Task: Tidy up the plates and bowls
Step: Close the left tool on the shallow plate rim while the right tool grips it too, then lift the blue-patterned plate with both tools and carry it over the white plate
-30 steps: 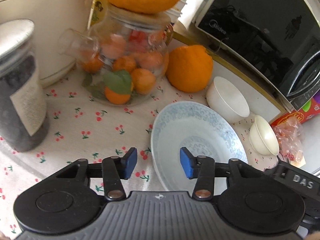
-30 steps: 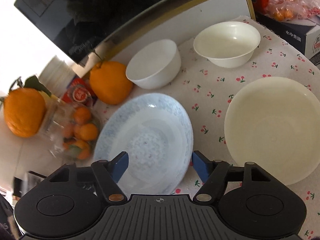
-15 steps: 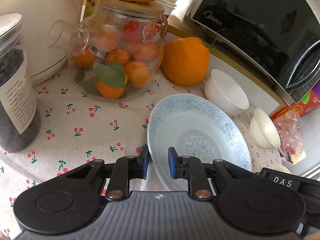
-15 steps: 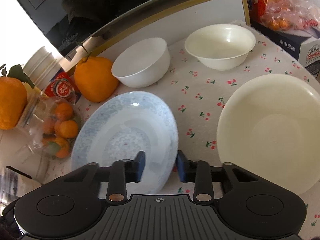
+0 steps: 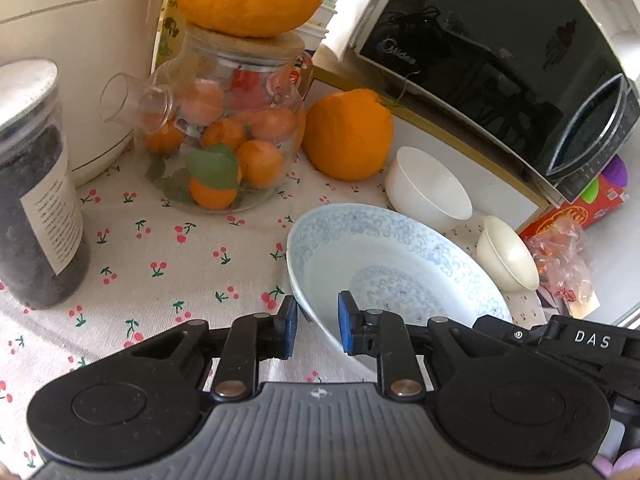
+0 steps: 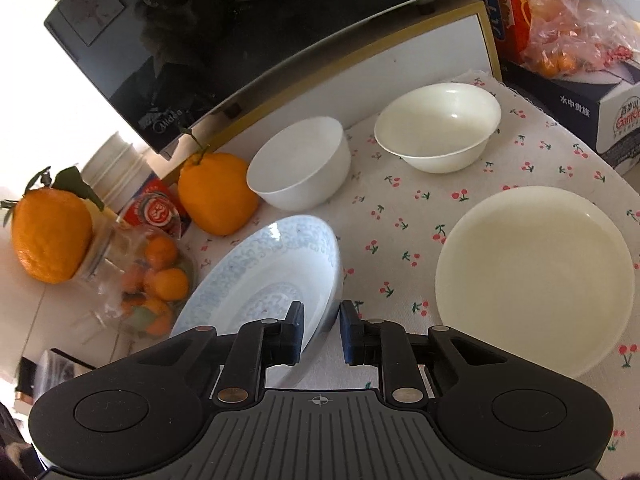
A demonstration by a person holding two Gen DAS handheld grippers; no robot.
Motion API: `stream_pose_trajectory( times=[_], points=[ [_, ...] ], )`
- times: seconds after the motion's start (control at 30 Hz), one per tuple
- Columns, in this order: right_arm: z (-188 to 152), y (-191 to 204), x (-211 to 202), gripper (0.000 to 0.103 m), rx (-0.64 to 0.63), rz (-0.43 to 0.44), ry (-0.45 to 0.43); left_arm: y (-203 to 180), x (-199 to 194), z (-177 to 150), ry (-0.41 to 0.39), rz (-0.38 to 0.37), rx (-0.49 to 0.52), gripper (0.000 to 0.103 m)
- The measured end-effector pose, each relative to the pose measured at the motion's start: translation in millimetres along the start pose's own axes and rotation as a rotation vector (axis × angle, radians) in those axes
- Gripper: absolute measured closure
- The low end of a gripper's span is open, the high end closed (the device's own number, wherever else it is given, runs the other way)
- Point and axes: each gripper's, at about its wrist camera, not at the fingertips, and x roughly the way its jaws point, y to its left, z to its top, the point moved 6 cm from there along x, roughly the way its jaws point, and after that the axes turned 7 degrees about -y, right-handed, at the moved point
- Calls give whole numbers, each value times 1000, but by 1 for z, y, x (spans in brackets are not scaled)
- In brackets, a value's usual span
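A pale blue patterned plate point(image 5: 392, 256) lies on the cherry-print cloth, and both grippers hold its rim. My left gripper point(image 5: 317, 328) is shut on the near left edge. My right gripper point(image 6: 321, 330) straddles the plate's point(image 6: 272, 272) near right edge, jaws closing on it, and that side is tipped up off the cloth. A white bowl point(image 6: 298, 168) and a cream bowl point(image 6: 438, 126) stand upright behind the plate. A large cream plate point(image 6: 532, 276) lies flat to the right, apart from both grippers.
A glass jar of small oranges point(image 5: 224, 140) with a big orange on its lid stands at the back left, and another big orange point(image 5: 346, 134) sits beside it. A dark-filled jar point(image 5: 32, 200) is at far left. A microwave point(image 5: 500, 60) and boxes point(image 6: 600, 112) line the back.
Both grippers' jaws have gone from wide apart to closed on the blue plate's rim. The plate's right side has tipped up off the cloth.
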Motion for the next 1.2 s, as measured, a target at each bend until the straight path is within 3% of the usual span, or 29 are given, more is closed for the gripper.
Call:
stream_pose_trajectory(
  times=[0.23,0.77,1.2],
  points=[
    [3,1,-28,84,2,0,-23,-14,-22,-3,-17,-9,46,84],
    [-4,-4,-95,84,15,58,-41,-24,-72,-12,-33,-76,32,84],
    [-26,-7,-141,84,-55,65,-27,-21,-101,-40,20,-117,60,84]
  ],
)
